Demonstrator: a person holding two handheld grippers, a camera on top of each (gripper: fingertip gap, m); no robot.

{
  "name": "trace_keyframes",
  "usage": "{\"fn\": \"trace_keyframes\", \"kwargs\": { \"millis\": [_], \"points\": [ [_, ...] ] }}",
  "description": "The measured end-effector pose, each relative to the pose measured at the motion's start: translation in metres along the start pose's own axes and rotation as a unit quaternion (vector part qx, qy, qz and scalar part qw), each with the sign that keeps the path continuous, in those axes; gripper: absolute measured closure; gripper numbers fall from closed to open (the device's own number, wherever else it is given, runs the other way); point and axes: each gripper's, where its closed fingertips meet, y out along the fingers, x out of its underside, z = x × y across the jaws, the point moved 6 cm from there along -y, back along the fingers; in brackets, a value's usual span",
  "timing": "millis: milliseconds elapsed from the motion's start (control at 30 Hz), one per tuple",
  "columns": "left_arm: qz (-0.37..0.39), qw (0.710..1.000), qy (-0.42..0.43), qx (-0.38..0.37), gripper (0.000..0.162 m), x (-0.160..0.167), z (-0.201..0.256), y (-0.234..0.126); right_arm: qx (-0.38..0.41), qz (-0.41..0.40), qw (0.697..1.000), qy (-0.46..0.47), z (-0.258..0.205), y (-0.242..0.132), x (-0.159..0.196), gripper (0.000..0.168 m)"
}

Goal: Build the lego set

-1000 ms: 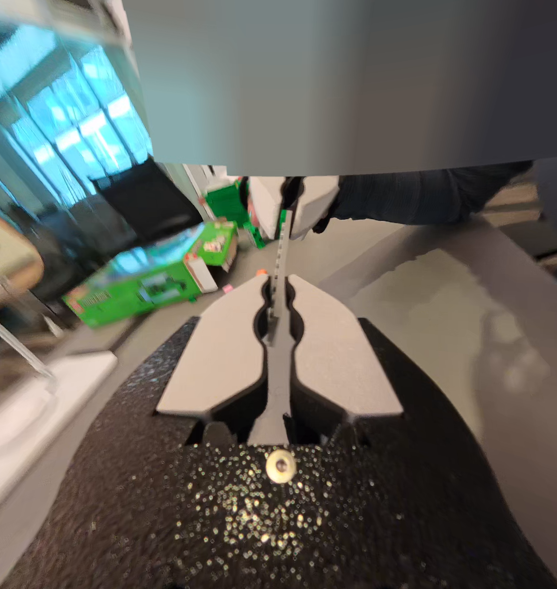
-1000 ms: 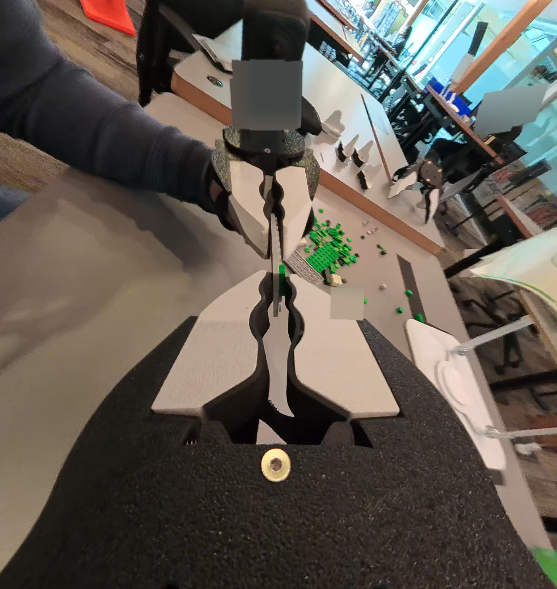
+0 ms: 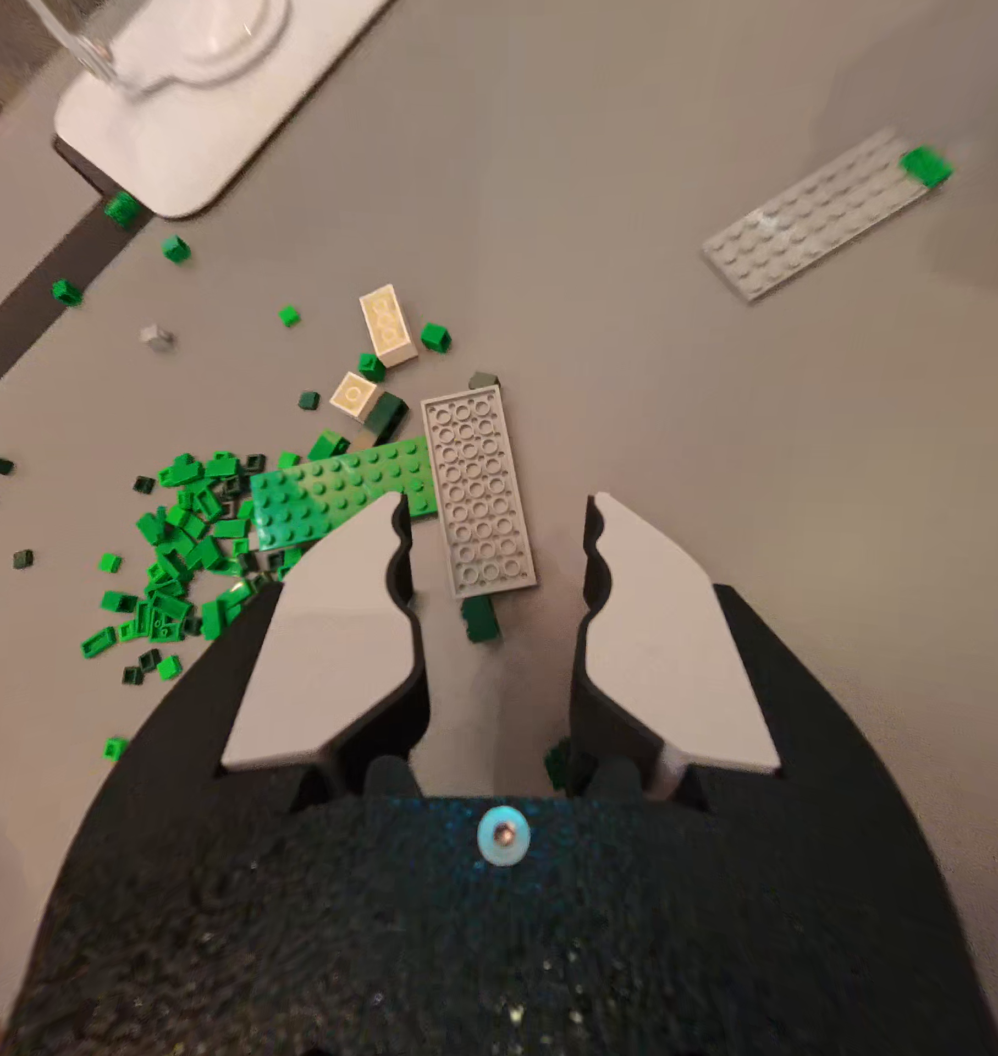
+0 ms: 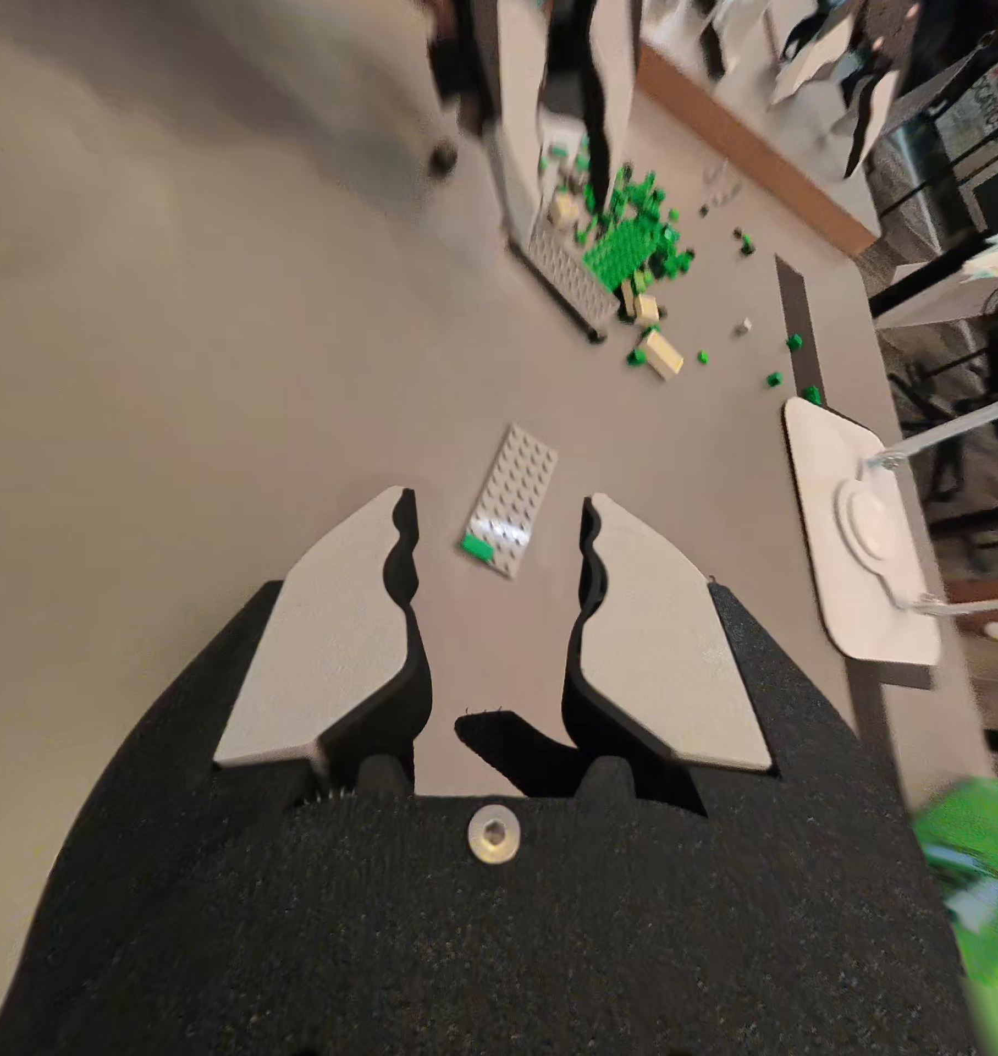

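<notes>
Both hand-held grippers (left (image 3: 496, 514), right (image 4: 499, 508)) gape empty above scattered lego pieces (image 3: 182, 548).

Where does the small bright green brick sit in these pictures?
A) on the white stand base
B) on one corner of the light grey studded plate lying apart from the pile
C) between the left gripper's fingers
B: the small bright green brick sits on a corner of the light grey studded plate, away from the pile.
</notes>
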Motion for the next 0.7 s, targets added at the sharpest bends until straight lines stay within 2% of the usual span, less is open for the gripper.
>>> {"fn": "trace_keyframes", "kwargs": {
  "millis": [33,200,300,467,567,700],
  "points": [
    [-0.016,1.000,0.004,0.004,0.104,-0.001,0.001,0.006,-0.002,0.022,0.999,0.026,-0.001,0.000,-0.006,0.114],
    [-0.109,0.994,0.017,0.022,0.110,0.003,0.002,0.021,-0.035,0.111,0.987,0.113,-0.004,0.000,-0.023,0.114],
    [-0.125,0.992,0.027,0.004,0.110,0.000,0.001,0.021,-0.049,0.140,0.978,0.145,-0.001,0.006,-0.029,0.114],
    [-0.146,0.989,0.002,0.006,0.109,0.000,-0.003,0.022,-0.063,0.150,0.974,0.155,0.005,0.020,-0.035,0.113],
    [-0.154,0.986,-0.048,0.039,0.128,0.001,-0.008,0.026,-0.070,0.146,0.976,0.148,0.009,0.030,-0.039,0.113],
    [-0.134,0.986,-0.066,0.078,0.129,0.000,-0.011,0.025,-0.045,0.116,0.986,0.111,0.017,0.042,-0.039,0.114]
  ]
}}
